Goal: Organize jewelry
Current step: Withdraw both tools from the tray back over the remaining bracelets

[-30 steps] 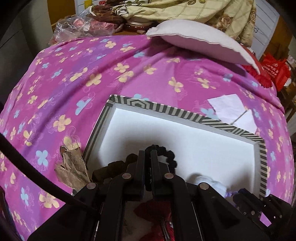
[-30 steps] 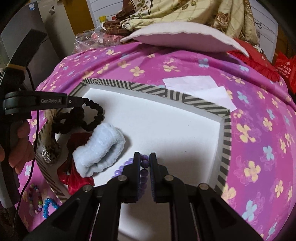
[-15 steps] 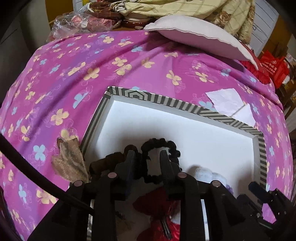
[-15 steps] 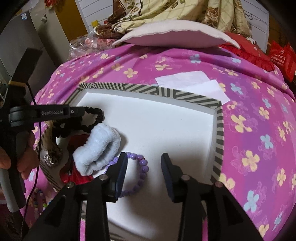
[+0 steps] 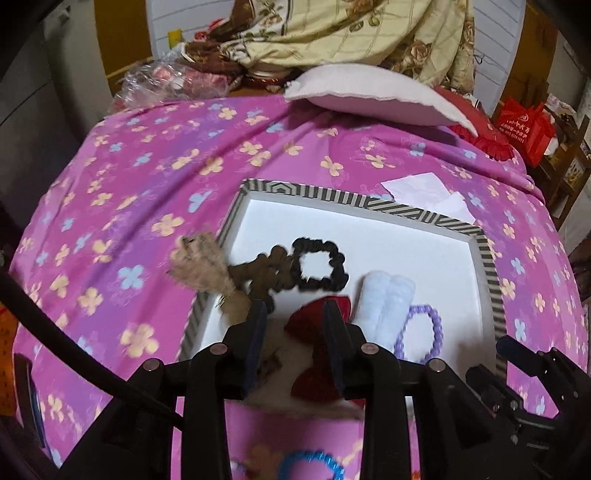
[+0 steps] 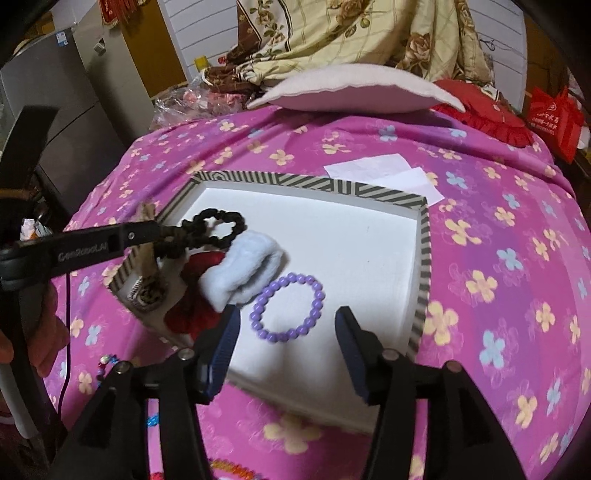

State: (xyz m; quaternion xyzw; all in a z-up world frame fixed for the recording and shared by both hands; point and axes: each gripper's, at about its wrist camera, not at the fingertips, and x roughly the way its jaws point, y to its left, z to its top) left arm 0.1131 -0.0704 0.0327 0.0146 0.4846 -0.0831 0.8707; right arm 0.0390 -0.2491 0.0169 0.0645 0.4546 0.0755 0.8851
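Note:
A white tray with a striped rim (image 5: pixel 373 203) (image 6: pixel 314 182) lies on the pink flowered bedspread. In it lie a black bead bracelet (image 5: pixel 320 263) (image 6: pixel 221 224), a dark brown bracelet (image 5: pixel 264 271), a red bow (image 5: pixel 317 325) (image 6: pixel 195 306), a pale blue fluffy band (image 5: pixel 386 306) (image 6: pixel 243 271) and a purple bead bracelet (image 5: pixel 419 332) (image 6: pixel 288 308). My left gripper (image 5: pixel 295 317) is open and empty above the tray's near edge. My right gripper (image 6: pixel 286 319) is open and empty, just in front of the purple bracelet.
A tan tasselled piece (image 5: pixel 201 262) hangs over the tray's left rim. Blue beads (image 5: pixel 310 463) and other coloured beads (image 6: pixel 105 363) lie on the bedspread near me. White paper (image 6: pixel 384 171), a pillow (image 6: pixel 351 90) and piled blankets (image 5: pixel 332 33) lie beyond the tray.
Both grippers opened and pulled back. The left let go of the black bracelet, the right let go of the purple bracelet; both bracelets now lie in the tray.

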